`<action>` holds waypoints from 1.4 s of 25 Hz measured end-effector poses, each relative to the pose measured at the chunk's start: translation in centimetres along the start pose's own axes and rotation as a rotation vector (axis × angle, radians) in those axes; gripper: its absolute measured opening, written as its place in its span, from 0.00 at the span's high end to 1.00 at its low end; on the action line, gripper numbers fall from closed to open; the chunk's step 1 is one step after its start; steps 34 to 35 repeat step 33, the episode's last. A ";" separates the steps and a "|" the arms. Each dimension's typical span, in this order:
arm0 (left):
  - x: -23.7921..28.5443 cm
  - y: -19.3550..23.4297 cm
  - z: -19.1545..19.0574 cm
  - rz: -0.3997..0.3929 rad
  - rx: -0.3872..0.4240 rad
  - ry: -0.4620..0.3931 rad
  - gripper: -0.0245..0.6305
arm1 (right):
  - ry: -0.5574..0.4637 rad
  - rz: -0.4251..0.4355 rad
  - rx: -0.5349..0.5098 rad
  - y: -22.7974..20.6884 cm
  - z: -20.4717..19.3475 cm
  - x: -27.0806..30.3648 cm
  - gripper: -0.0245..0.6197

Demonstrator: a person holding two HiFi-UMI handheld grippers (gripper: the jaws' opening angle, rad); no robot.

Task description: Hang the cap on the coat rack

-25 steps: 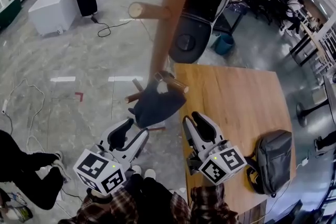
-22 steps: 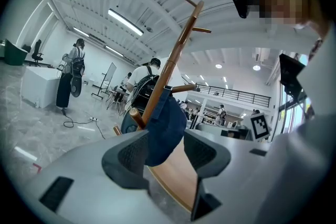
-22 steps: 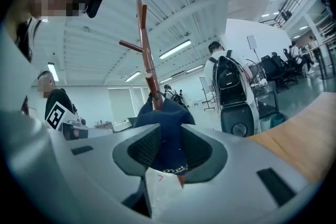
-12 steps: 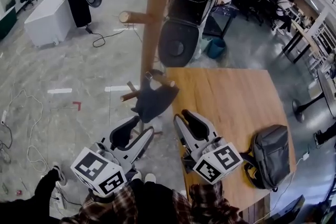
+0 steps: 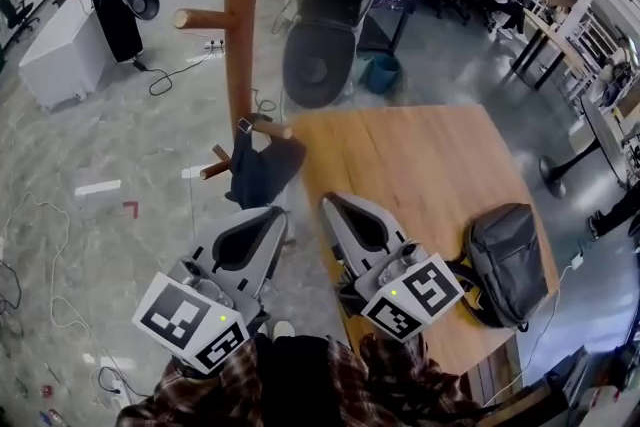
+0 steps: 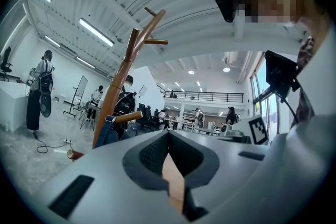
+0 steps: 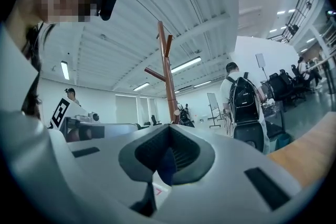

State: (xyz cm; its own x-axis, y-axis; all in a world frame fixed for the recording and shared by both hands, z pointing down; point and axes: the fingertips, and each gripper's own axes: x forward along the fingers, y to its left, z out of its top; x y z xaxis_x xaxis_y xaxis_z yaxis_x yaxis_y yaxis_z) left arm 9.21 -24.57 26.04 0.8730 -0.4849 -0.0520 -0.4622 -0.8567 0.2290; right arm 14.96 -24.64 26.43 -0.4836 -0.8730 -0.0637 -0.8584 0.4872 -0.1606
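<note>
Both grippers have pulled back nearer, jaws now pressed together and empty: left gripper (image 5: 279,217), right gripper (image 5: 329,204). The dark cap (image 5: 262,171) hangs beyond them on the coat rack's (image 5: 242,25) low peg (image 5: 270,127); bumping the rack could slip it off.

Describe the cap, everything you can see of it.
The cap is dark bluish-grey and looks like soft cloth. It hangs limp, drooping downward, from a short lower peg of the wooden coat rack, next to the corner of the wooden table. Nothing but the rack visibly touches it.
</note>
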 end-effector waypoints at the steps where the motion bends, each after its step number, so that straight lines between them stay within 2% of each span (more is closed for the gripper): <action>1: 0.1 0.0 0.0 0.000 -0.003 0.002 0.94 | 0.000 0.004 0.004 0.0 0.1 -0.1 0.94; 10: -0.3 0.5 -0.4 -0.003 -0.046 0.005 0.95 | 0.034 0.045 -0.010 1.1 -0.5 0.3 0.95; 20: -1.1 0.5 -0.6 -0.015 -0.059 0.025 0.95 | 0.032 0.065 -0.002 2.2 -0.8 0.6 0.95; 35: -0.8 0.2 -0.9 0.005 -0.084 0.043 0.95 | 0.044 0.067 0.001 1.3 -0.7 0.8 0.95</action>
